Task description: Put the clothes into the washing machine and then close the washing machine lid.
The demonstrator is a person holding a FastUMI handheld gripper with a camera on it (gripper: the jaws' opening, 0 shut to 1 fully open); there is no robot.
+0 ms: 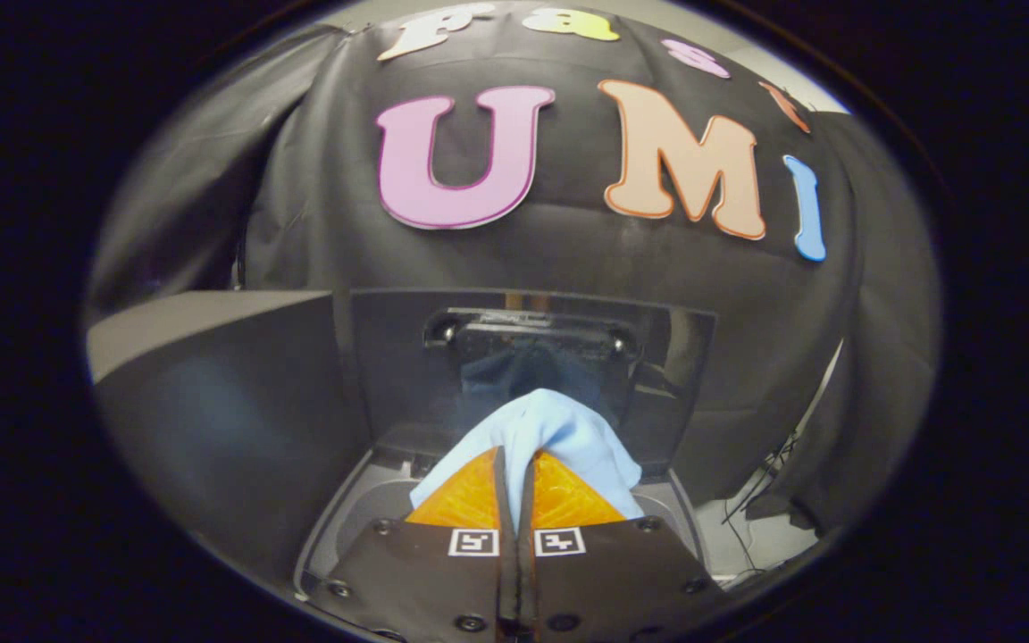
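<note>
Black cloth walls the booth behind the washing machine point(363, 500), whose dark lid point(389, 357) stands raised, while my gripper point(514, 460) is pinched nearly closed on a light blue cloth point(568, 433) that bunches over both fingertips above the open tub.

A: What does the tool point(514, 464) look like?

B: Two wedge-shaped fingers point(468, 496) taper to their tips, their faces ribbed. Each is mounted on a flat dark plate point(425, 572).

A: Any markings?

B: A small square black-and-white marker point(473, 541) sits on each plate, next to the middle seam. Round screw heads point(470, 622) dot the plates.
</note>
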